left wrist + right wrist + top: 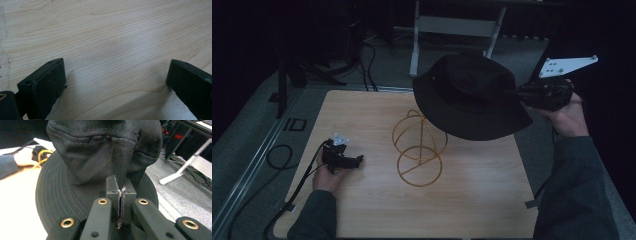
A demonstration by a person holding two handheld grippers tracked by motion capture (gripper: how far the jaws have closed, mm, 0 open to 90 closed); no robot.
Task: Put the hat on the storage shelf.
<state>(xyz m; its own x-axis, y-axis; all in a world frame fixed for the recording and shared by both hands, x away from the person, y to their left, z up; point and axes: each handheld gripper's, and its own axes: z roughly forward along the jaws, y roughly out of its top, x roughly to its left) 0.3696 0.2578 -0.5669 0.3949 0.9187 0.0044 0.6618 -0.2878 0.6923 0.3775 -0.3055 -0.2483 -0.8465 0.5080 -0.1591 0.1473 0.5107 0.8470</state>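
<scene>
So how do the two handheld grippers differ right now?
The left gripper is open with nothing between its jaws, while the right gripper is shut on the black fabric brimmed hat. The left sits low by the light wooden table; the right is raised above the table's edge. Both are black and hand-held.

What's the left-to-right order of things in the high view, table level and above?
Left gripper resting on the table → gold wire stand → black hat held up → right gripper pinching the hat.
</scene>
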